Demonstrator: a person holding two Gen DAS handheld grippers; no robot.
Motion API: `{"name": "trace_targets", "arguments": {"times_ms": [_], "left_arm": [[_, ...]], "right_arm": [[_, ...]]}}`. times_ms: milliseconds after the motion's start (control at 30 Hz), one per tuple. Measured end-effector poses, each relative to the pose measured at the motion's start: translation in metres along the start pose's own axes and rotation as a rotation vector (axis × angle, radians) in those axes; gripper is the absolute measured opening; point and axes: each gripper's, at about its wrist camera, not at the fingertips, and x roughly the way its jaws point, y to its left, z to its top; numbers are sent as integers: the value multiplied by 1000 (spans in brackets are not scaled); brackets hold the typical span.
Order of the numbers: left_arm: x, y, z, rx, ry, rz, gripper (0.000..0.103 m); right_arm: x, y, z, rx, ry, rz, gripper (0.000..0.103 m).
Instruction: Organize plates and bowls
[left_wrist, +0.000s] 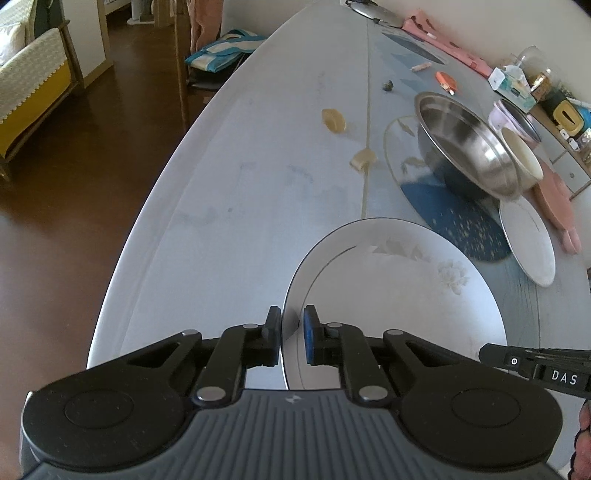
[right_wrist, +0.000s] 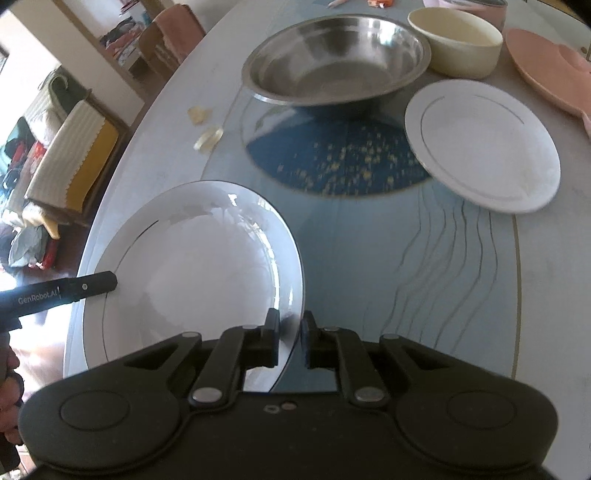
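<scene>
Gripping opposite rims of the large white plate (right_wrist: 192, 266) near the counter (left_wrist: 221, 184) edge, the left claw (left_wrist: 291, 338) and right claw (right_wrist: 290, 339) each pinch it. Judged step — carrying it; next, probably stack it with the smaller plate (right_wrist: 484, 147) beside the steel bowl (right_wrist: 332, 59), keeping it level.

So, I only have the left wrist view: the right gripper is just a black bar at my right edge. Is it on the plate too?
Observer: Yes. The right gripper has one finger on each side of the large plate at its near right rim. The jaws are narrow, but I cannot confirm a pinch.
Operator: Ok. The cream bowl is mostly hidden behind the steel one for me. Anything in it?
Observer: The right wrist view looks down into the cream bowl. Nothing shows inside. It stands upright just right of the steel bowl.
</scene>
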Motion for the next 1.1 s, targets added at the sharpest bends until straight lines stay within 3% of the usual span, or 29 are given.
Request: {"name": "trace_targets", "arguments": {"times_ms": [233,667,1100], "left_arm": [[-9,1,-29,12,4,26,11],[-5,2,-39,34,25,42,12],[-25,-3,-33,65,-38,63,12]], "right_arm": [[-5,4,-21,-23,47,11,12],[0,8,-27,-71,73,-11,13],[-21,4,-25,-75,1,-61,24]]}}
